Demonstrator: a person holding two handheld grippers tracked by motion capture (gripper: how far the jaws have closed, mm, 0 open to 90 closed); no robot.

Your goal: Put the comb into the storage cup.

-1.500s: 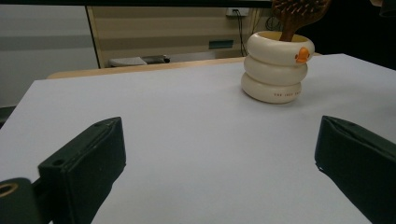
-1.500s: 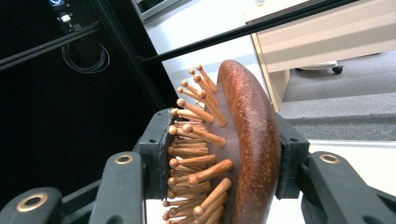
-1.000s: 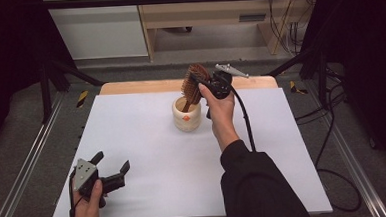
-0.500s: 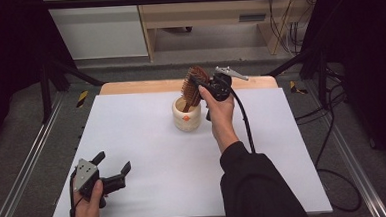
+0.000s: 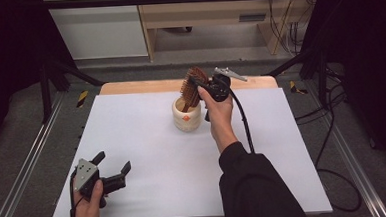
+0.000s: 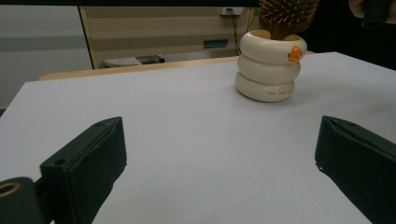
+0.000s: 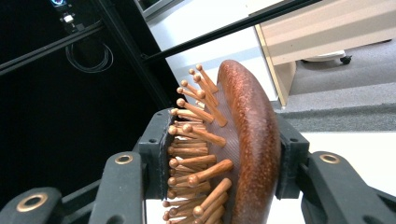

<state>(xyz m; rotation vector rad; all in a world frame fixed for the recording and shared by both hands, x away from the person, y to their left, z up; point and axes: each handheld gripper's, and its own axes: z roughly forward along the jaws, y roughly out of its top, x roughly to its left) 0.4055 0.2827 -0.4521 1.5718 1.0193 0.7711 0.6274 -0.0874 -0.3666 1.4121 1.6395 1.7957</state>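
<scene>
Near edge first, high view: my left gripper (image 5: pixel 115 176) sits low at approx 7 o'clock on the white table (image 5: pixel 148 156), jaws spread wide w/ nothing between them, pointing toward 2 o'clock. Left gripper view confirms: both black jaws far apart over bare tabletop, and the cream holder (image 6: pixel 271 65) stands straight ahead, well apart from them.

Mid-table: my right forearm in a dark sleeve (image 5: pixel 257 185) runs up from 5 o'clock toward the far side.

Farther out, approx 12 o'clock: the cream holder (image 5: pixel 187 115) stands upright on the table, stacked-ring shape w/ a small orange mark on the side. My right gripper (image 5: pixel 195 83) is above and just right of it, pinching the wooden hairbrush (image 5: pixel 192 87) by its paddle head. Right gripper view: one jaw presses on the bristle side, the other on the smooth brown back of the hairbrush (image 7: pixel 247 154); bristle pins (image 7: pixel 196 135) face that view's left.

Brush long axis is near vertical, tilted a bit: head up toward 1 o'clock, handle end down into the holder's mouth at 7 o'clock. Can't tell if the handle touches the holder's inside or bottom.

Beyond the table's far edge: wooden furniture (image 5: pixel 201 13) on the floor.
</scene>
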